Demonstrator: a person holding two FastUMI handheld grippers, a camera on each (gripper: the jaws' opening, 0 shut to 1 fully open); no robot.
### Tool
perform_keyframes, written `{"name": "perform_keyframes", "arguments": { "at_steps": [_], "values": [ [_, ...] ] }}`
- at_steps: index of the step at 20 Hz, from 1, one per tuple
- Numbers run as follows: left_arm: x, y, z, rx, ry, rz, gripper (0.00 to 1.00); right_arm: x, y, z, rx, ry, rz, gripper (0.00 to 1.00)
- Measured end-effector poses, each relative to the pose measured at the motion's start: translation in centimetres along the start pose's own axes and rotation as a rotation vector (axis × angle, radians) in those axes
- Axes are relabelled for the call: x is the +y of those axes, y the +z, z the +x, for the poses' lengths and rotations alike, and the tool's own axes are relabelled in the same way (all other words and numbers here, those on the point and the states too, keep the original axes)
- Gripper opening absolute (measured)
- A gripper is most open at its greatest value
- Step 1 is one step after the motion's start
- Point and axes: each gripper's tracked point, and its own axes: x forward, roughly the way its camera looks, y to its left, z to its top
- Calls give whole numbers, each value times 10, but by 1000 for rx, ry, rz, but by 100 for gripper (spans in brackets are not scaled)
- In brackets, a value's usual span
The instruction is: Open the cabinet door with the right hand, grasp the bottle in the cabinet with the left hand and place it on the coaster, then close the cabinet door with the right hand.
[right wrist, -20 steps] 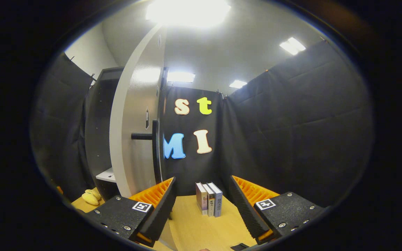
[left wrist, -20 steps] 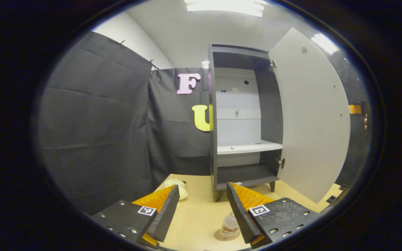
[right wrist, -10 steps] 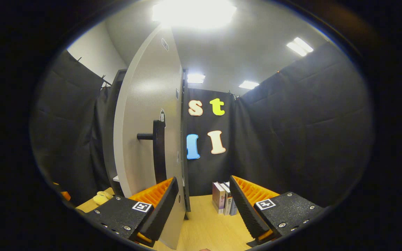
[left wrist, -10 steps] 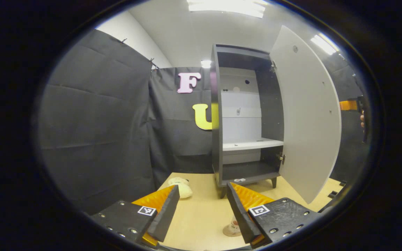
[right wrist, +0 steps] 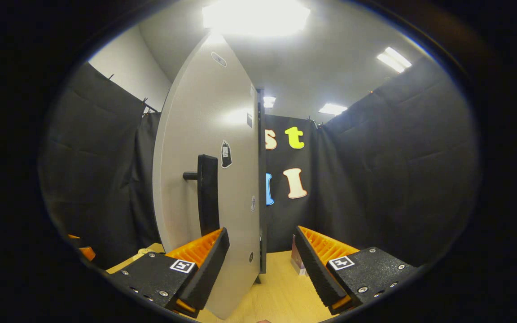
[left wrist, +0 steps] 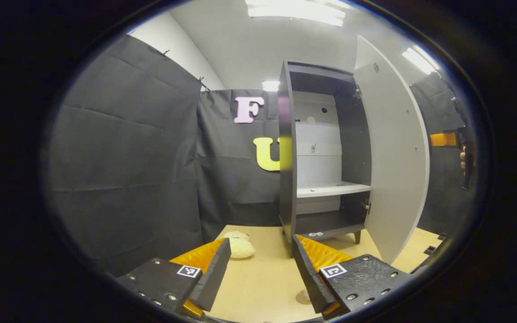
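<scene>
Bottle: hidden in the left gripper view; a second ago it showed standing on the coaster (left wrist: 303,296), of which an edge shows just beside the left gripper's (left wrist: 260,269) right finger. Cabinet door (left wrist: 393,166): swung further towards closed than a second ago, cabinet (left wrist: 287,179) interior and shelf (left wrist: 330,189) bare. Left gripper: jaws wide apart, holding nothing, above the table (left wrist: 263,278). Right gripper (right wrist: 262,260): jaws wide apart, empty, near the door's outer face (right wrist: 186,179); handle (right wrist: 208,193) seen here, with more of the face turned to it than before.
</scene>
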Motion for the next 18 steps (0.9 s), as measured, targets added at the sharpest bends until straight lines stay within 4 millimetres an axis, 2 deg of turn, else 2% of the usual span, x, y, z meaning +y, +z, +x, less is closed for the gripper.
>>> {"name": "perform_keyframes", "arguments": {
  "at_steps": [7, 12, 13, 15, 17, 18],
  "values": [
    [18, -3, -1, 5, 25, -5, 81, 37, 0, 11, -5, 60, -2, 92],
    [39, -5, -4, 8, 60, -11, 81, 60, -2, 22, -9, 93, 10, 93],
    [43, -5, -5, 10, 65, -10, 77, 65, -2, 24, -10, 101, 14, 92],
    [49, -7, -7, 13, 77, -7, 81, 77, -2, 28, -11, 120, 17, 93],
    [56, -7, -10, 16, 89, -3, 77, 90, -3, 30, -11, 146, 16, 93],
    [59, -8, -10, 17, 94, -4, 81, 95, -5, 33, -10, 157, 13, 93]
  ]
}}
